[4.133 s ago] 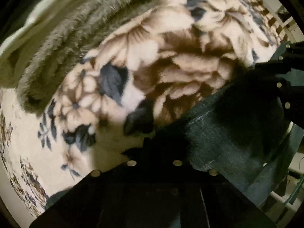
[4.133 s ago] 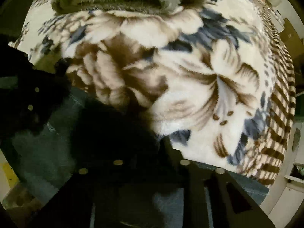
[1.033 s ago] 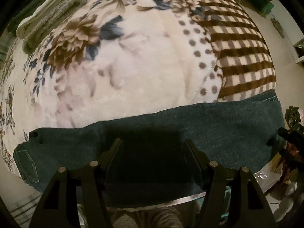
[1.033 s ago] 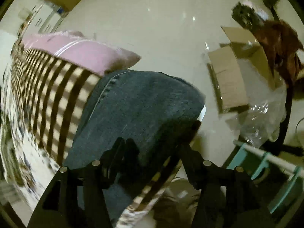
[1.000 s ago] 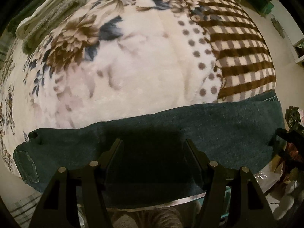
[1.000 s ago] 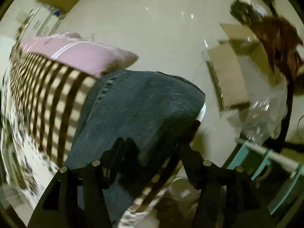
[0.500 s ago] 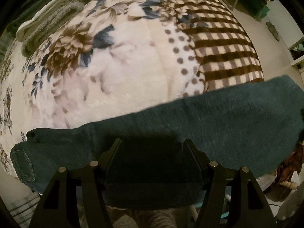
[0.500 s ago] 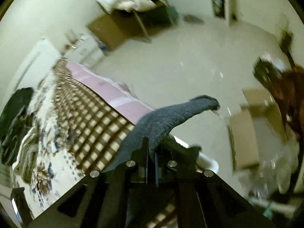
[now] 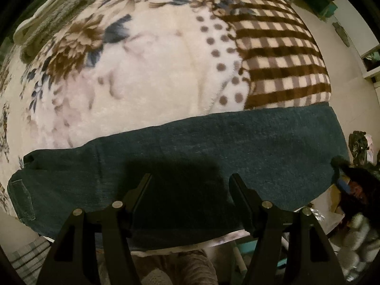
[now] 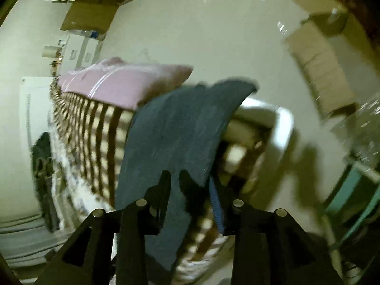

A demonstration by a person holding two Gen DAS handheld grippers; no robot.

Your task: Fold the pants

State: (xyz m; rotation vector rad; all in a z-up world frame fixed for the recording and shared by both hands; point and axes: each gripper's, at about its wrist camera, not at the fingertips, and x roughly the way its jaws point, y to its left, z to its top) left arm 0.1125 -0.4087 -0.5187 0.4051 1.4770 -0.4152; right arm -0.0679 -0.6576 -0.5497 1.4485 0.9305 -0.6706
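Dark blue-green denim pants [image 9: 213, 147] lie as a long band across the near edge of the bed. My left gripper [image 9: 190, 190] hangs straight above the band's middle, open, its fingers clear of the cloth. In the right wrist view the pants' leg end [image 10: 180, 130] drapes over the bed's corner, blurred. My right gripper [image 10: 190, 190] straddles that end and its jaws are opening. The denim runs between the fingers [image 10: 163, 185] but the pads do not press on it.
A plush blanket [image 9: 154, 71] with flowers, dots and brown checks covers the bed. Folded grey and cream cloths [image 9: 54, 16] lie at its far left. A pink pillow [image 10: 123, 83], the white bed frame corner [image 10: 282, 123] and cardboard boxes [image 10: 318, 71] on the floor are nearby.
Half a second ago my right gripper was shut on the leg end and held it up. Now its jaws have parted and the end has dropped back onto the bed's corner.
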